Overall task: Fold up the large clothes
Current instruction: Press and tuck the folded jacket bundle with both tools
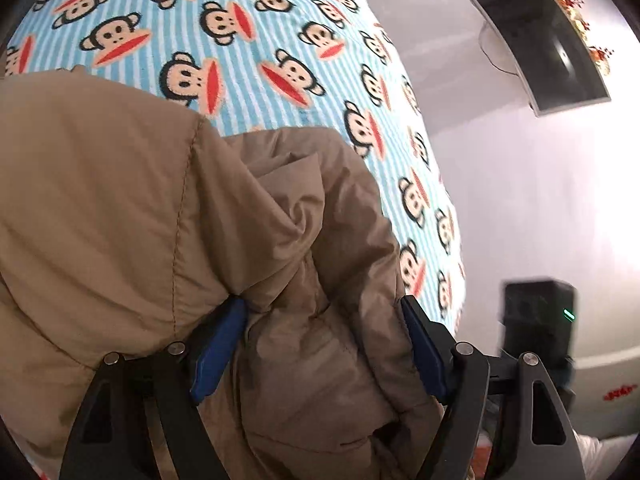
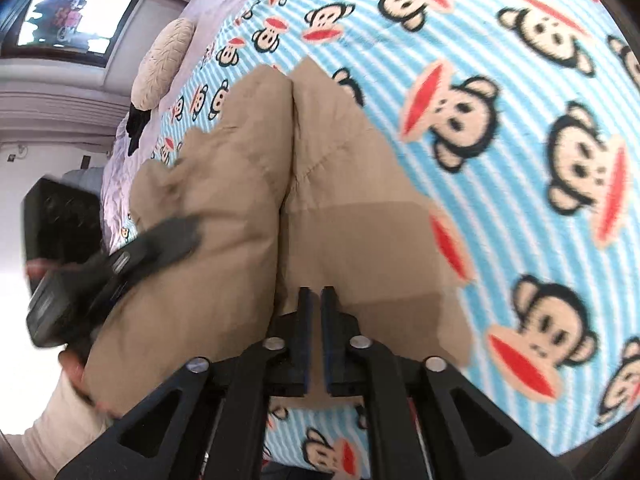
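A tan padded jacket [image 1: 140, 220] lies bunched on a bed covered by a blue-striped monkey-print blanket [image 1: 224, 40]. My left gripper [image 1: 322, 340] stands wide open over the jacket's rumpled edge; puffy fabric bulges between its blue pads [image 1: 220, 344], and the pads do not clamp it. In the right wrist view the jacket [image 2: 240, 220] shows as two long folded halves with a seam down the middle. My right gripper [image 2: 317, 320] hovers over its near end, jaws a narrow slit apart, tan cloth showing through the gap and nothing pinched.
The bed's edge curves down the right of the left wrist view, with pale floor [image 1: 520, 200] beyond it. A dark screen [image 1: 536, 36] stands further off. A pillow [image 2: 164, 60] lies at the bed's head. The left tool's blurred black housing [image 2: 80, 292] and a pale sleeve [image 2: 60, 420] are at lower left.
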`<state>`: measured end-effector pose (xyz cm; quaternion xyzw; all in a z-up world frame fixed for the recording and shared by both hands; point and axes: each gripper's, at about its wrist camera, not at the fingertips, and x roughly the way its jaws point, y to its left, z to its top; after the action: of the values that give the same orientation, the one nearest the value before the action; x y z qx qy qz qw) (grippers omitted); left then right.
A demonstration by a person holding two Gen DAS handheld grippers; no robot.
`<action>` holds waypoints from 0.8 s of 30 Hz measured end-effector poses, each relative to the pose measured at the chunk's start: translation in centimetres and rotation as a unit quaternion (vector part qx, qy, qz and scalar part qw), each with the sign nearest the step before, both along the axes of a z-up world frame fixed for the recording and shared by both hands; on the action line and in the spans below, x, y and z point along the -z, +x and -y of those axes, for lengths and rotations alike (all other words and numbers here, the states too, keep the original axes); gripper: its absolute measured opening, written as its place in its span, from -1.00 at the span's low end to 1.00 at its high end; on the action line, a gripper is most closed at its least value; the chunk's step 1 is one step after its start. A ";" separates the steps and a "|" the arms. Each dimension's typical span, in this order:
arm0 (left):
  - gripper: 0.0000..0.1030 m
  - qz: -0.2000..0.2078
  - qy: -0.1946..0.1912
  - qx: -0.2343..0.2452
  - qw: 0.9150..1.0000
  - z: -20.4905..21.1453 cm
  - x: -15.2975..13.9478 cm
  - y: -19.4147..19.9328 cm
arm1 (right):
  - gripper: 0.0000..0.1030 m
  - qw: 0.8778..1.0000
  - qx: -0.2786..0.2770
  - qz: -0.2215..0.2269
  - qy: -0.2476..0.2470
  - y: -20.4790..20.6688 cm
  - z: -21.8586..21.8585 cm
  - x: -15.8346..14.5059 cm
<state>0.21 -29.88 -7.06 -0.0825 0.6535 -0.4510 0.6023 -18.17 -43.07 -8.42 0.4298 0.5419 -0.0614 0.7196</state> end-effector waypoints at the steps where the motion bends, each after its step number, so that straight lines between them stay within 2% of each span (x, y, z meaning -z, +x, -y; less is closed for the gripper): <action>1: 0.51 0.002 0.002 -0.004 1.000 0.0 -0.1 -0.4 | -0.16 1.000 0.001 0.006 0.000 -0.5 0.3 -0.6; 2: 0.51 0.006 0.006 -0.009 1.000 0.2 -0.1 -0.5 | 0.30 1.000 0.003 0.018 0.001 -1.3 0.6 -1.5; 3: 0.51 0.008 0.008 -0.012 1.000 0.4 -0.3 -0.8 | 0.42 0.999 0.001 0.035 0.004 -2.0 0.6 -2.6; 4: 0.51 0.009 0.009 -0.013 1.000 0.0 0.7 -0.4 | 0.44 0.998 -0.012 0.060 0.008 -2.4 0.3 -4.0; 7: 0.51 0.014 0.014 -0.017 1.000 -0.1 0.4 -0.3 | 0.45 0.994 -0.066 0.089 0.000 -2.1 -2.2 -6.7; 10: 0.51 0.026 0.013 -0.019 0.999 -0.7 -0.5 -0.3 | 0.45 0.990 -0.108 0.090 0.005 -1.2 -5.1 -7.3; 13: 0.51 0.049 0.012 -0.011 0.999 -1.6 -2.0 -0.3 | 0.45 0.988 -0.126 0.086 -0.007 -1.0 -7.8 -6.9; 15: 0.51 0.083 0.011 -0.017 0.996 -2.6 -3.7 0.2 | 0.45 0.989 -0.120 0.073 -0.045 -0.1 -9.3 -6.3; 18: 0.51 0.160 0.015 -0.041 0.986 -5.9 -6.4 1.1 | 0.45 0.989 -0.101 0.033 -0.106 1.2 -10.4 -4.6; 21: 0.51 0.242 0.066 -0.074 0.965 -10.1 -7.2 2.6 | 0.37 0.989 -0.070 0.018 -0.130 1.1 -10.3 -4.3; 22: 0.51 0.256 0.085 -0.083 0.959 -11.2 -6.9 3.2 | 0.28 0.989 -0.060 0.022 -0.136 1.1 -10.3 -4.5; 24: 0.51 0.269 0.136 -0.095 0.949 -13.5 -4.8 4.8 | -0.35 0.987 -0.055 0.028 -0.150 0.9 -10.5 -4.9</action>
<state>5.01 -16.37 -2.29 0.0629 0.5115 -0.3035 0.8014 -17.23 -32.57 -3.50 0.2879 0.5290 -0.0901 0.7932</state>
